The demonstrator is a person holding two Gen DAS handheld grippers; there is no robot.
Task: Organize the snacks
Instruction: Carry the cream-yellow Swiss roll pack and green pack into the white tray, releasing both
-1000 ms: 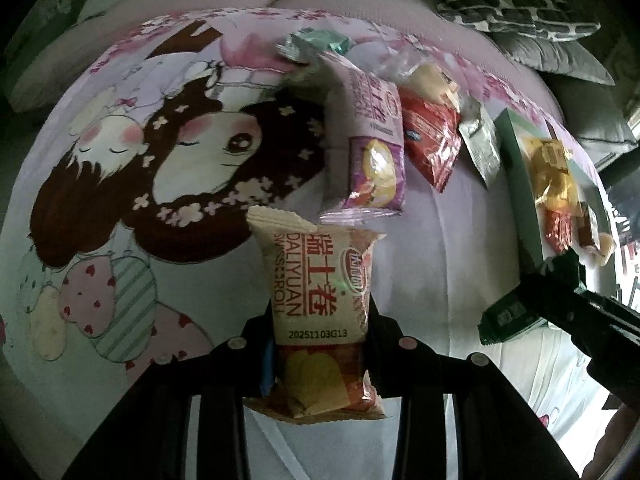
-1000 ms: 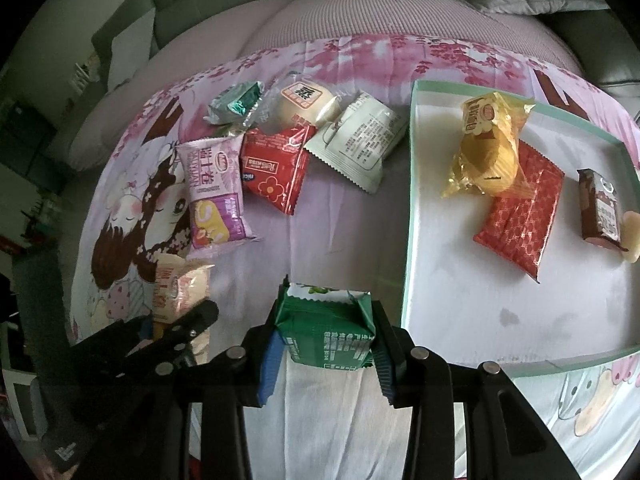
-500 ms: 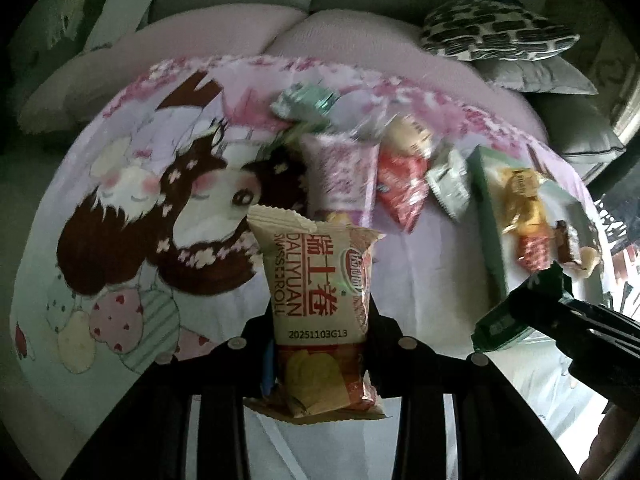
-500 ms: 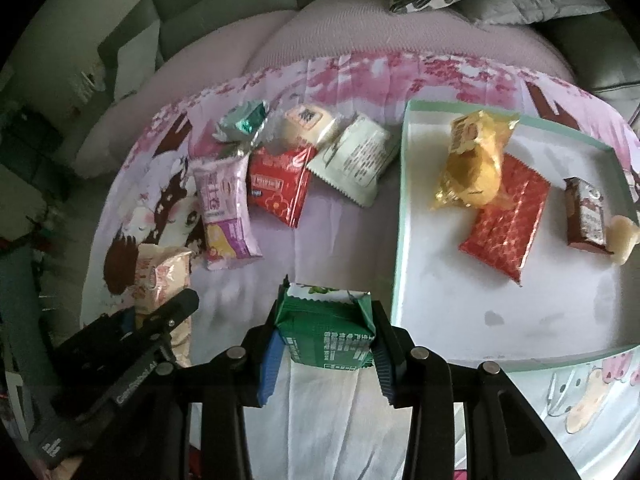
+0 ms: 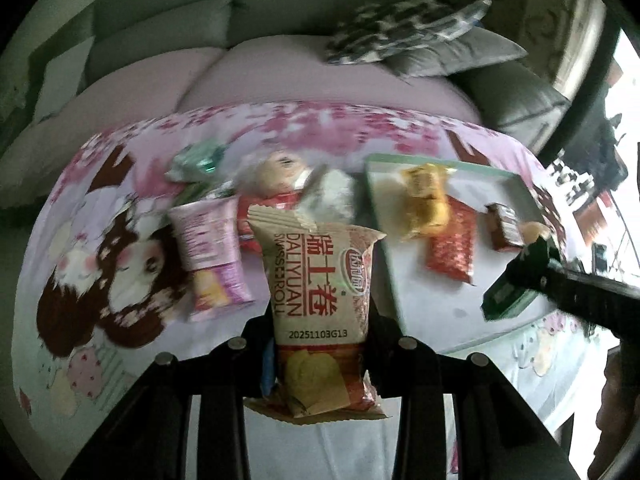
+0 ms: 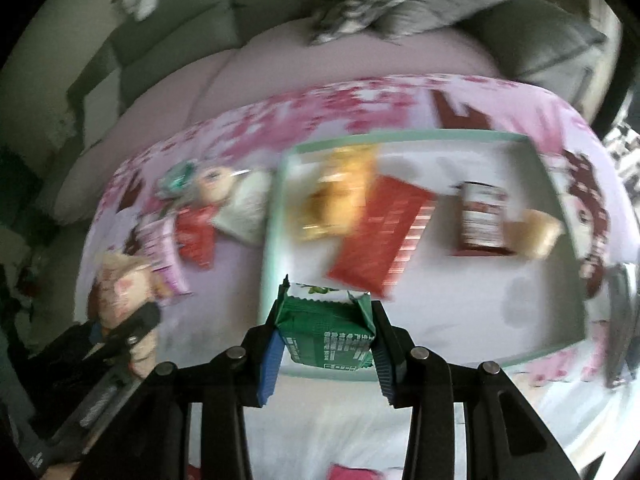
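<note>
While my left gripper (image 5: 320,344) points down over the printed cloth (image 5: 120,184), its jaws are clenched on a beige Swiss roll pack (image 5: 320,292), held upright above the cloth. Past it lie a purple pack (image 5: 210,256) and a blurred heap of other snacks. A green-rimmed tray (image 5: 390,280) to the right holds a yellow pack (image 5: 424,200), a red pack (image 5: 450,248) and a brown bar (image 5: 506,226). My right gripper (image 5: 516,288) shows at the right edge, carrying something green.

From the right wrist, those jaws grip a green pack (image 6: 328,332) just above the tray's (image 6: 276,216) near left corner. Everything beyond is blurred. My left gripper (image 6: 136,320) sits low left with the beige pack.
</note>
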